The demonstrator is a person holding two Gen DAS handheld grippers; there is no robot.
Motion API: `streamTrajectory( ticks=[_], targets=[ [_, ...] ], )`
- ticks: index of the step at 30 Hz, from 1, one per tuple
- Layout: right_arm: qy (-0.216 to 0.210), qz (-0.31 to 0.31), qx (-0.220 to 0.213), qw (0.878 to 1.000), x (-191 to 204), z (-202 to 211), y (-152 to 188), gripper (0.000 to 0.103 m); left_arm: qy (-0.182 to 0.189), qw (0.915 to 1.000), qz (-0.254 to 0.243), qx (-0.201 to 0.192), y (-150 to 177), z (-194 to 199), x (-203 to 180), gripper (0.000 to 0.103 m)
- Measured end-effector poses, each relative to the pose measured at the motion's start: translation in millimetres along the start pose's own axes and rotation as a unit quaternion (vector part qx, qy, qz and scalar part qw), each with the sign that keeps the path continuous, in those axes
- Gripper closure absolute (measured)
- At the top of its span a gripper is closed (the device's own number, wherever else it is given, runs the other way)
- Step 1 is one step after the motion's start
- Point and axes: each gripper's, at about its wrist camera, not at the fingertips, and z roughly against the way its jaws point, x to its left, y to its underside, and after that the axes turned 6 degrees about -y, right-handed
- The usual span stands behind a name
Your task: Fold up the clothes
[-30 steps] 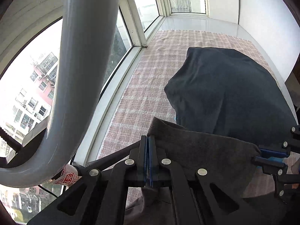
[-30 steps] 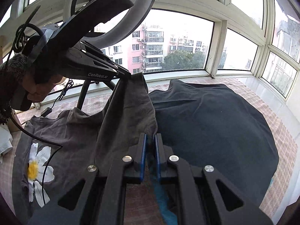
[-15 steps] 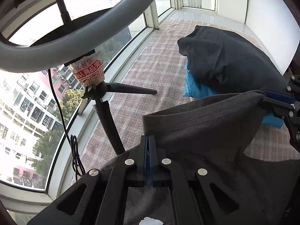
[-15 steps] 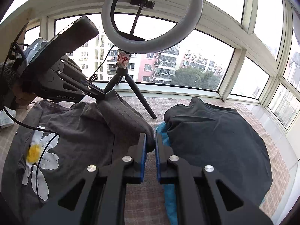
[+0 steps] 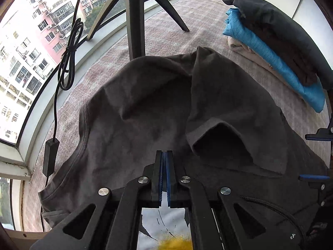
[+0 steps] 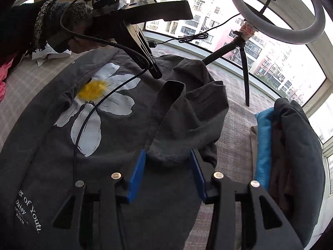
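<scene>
A dark grey T-shirt [image 5: 135,114] [image 6: 52,156] with a white daisy print [image 6: 97,100] lies spread on the checked pink cover [image 5: 166,33]. Its sleeve side is folded over the body in a rumpled ridge [image 6: 177,112]. My left gripper [image 5: 164,153] [image 6: 157,76] is shut, with its tips at the upper end of that ridge; it seems to pinch the fabric there. My right gripper [image 6: 167,152] [image 5: 314,156] is open, and the lower end of the ridge lies loose between its blue pads.
A stack of folded clothes, dark over blue over beige [image 5: 270,48] [image 6: 297,145], sits right of the shirt. A ring light [image 6: 276,10] on a tripod [image 5: 135,20] stands by the window, with a cable [image 5: 66,52]. A person's sleeved hand [image 6: 31,20] holds the left gripper.
Both grippers have carried the shirt's side over and down onto its body. The right gripper has opened and let go of the fabric. The left gripper stays shut.
</scene>
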Motion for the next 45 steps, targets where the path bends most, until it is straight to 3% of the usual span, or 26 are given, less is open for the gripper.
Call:
streamTrajectory(
  ticks=[2,5,10,17,20,24,25,26,27,28,31,33,36,37,41,45],
  targets=[
    [0.001,-0.038,0.007,0.999,-19,5,10,0.058,0.012,0.9999,0.008,-0.008,-8,2,-4,0.094],
    [0.003,-0.096,0.017,0.995,-47,13,25,0.058,-0.001,0.9998,-0.007,-0.018,-10,5,-12,0.087],
    [-0.009,-0.169,0.027,0.985,-79,10,49,0.058,-0.007,0.9995,-0.03,0.0,5,4,-18,0.083],
    [-0.027,-0.156,0.02,0.987,-81,-21,29,0.058,0.0,0.999,-0.044,0.005,12,8,-26,0.08],
    [-0.03,-0.145,0.025,0.989,-82,-34,22,0.058,0.003,0.9984,-0.056,0.0,15,11,-32,0.074],
    [-0.039,-0.162,0.027,0.986,-91,-43,18,0.058,-0.012,0.9987,-0.05,0.001,-1,-5,-33,0.074],
    [-0.043,-0.167,0.025,0.985,-93,-45,17,0.058,-0.014,0.9989,-0.045,0.001,-6,-9,-32,0.084],
    [-0.048,-0.173,0.023,0.984,-94,-47,16,0.058,-0.013,0.9992,-0.039,0.001,-8,-11,-30,0.101],
    [-0.052,-0.178,0.022,0.982,-96,-49,15,0.058,-0.011,0.9994,-0.032,0.002,-9,-13,-29,0.102],
    [-0.056,-0.184,0.02,0.981,-98,-51,14,0.061,-0.012,0.9995,-0.03,-0.007,-8,-10,-28,0.102],
    [-0.06,-0.212,0.033,0.975,-107,-55,17,0.094,-0.013,0.9992,-0.026,-0.028,2,6,-23,0.102],
    [-0.056,-0.223,0.036,0.972,-112,-55,21,0.094,-0.022,0.9994,-0.009,-0.025,10,9,-9,0.102],
    [-0.052,-0.241,0.04,0.968,-121,-54,27,0.094,-0.016,0.9994,0.025,0.018,18,-13,12,0.101],
    [-0.05,-0.246,0.041,0.967,-123,-54,29,0.094,-0.022,0.9994,0.019,0.019,20,-13,11,0.096],
    [-0.039,-0.233,0.047,0.971,-119,-55,26,0.094,-0.05,0.9987,-0.004,0.01,24,-4,3,0.09],
    [-0.045,-0.241,0.045,0.969,-123,-51,28,0.094,-0.039,0.9991,0.004,-0.016,29,24,-7,0.09]
  ],
)
